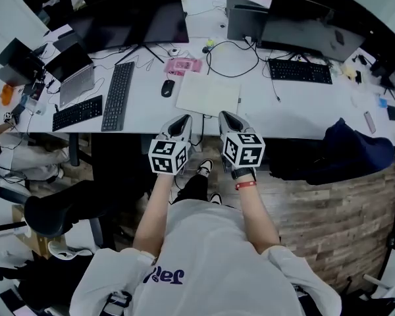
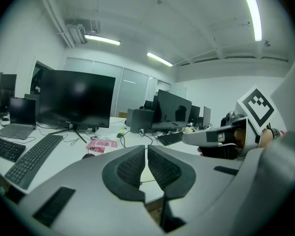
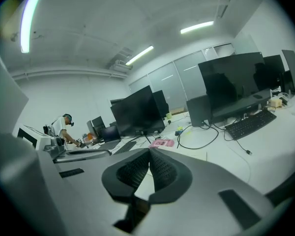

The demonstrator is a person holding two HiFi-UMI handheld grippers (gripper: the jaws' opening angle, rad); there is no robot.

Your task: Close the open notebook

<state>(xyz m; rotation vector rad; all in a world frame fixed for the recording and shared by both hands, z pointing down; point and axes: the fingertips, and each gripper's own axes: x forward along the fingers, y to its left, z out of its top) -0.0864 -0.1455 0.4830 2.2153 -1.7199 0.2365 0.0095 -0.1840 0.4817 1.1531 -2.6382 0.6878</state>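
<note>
Left tongs [image 1: 182,121] and right tongs [image 1: 228,118], both pressed together and empty, could merely shove the open white paper notebook [image 1: 207,94] across the white counter [image 1: 296,104].

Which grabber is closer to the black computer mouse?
Left. The left gripper is just short of the mouse, slightly right; the right gripper is farther right, before the open notebook.
</note>
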